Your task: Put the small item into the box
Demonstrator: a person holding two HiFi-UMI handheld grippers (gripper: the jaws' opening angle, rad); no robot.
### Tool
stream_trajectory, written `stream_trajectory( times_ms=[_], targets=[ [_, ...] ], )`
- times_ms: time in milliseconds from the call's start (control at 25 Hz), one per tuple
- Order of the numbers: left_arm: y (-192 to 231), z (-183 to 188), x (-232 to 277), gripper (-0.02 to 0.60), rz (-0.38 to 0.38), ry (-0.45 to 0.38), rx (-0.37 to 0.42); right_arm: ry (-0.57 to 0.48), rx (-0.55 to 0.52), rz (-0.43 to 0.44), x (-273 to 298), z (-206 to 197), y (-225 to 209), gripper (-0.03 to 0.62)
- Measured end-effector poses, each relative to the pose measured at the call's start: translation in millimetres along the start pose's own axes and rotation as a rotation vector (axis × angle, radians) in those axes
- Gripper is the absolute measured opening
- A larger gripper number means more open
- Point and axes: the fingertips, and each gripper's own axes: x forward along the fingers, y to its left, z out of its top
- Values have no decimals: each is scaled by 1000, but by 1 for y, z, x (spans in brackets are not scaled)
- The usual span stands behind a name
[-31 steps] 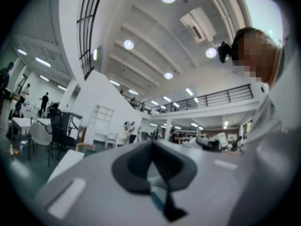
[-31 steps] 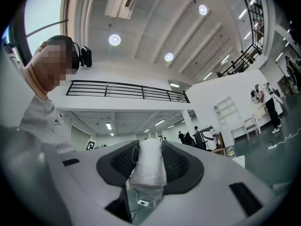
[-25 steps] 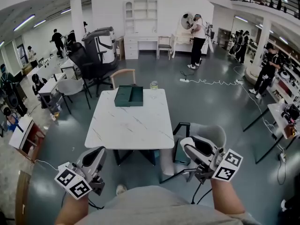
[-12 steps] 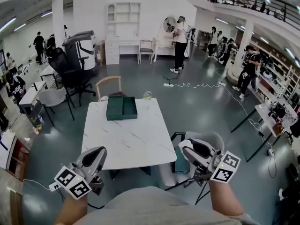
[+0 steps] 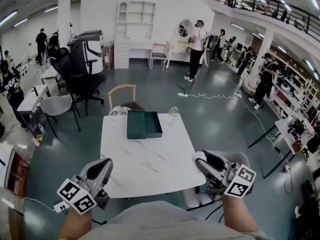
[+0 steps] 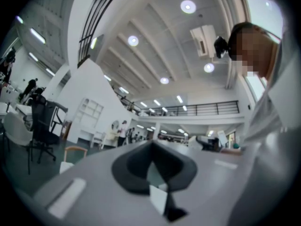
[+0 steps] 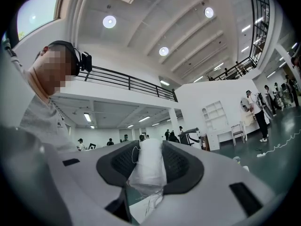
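My right tool (image 7: 149, 147) stays clamped on the small white wrapped item (image 7: 146, 173); my left tool (image 6: 151, 149) is closed, empty. The counter (image 5: 150, 164) has drawn nearer, but the green box (image 5: 143, 124) at its far edge looks still out of reach.

Contents of white wrapped item (image 7: 148, 168) indistinct

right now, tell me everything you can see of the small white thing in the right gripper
The white packet looks like a soft bundle wrapped in thin, crinkled clear plastic, with a fine thread looping at its upper left. It stands upright between the black pads of the right gripper, which press on it from both sides. Its crumpled lower end hangs below them. Nothing else touches it. It is in the air, well short of the green box.
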Motion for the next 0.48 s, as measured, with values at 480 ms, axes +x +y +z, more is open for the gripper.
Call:
stream_trajectory(
  times_ms=[480],
  targets=[
    [90,-8,-27,5,55,-3,-60,64,33,37,98,-26,-13,152]
  ],
)
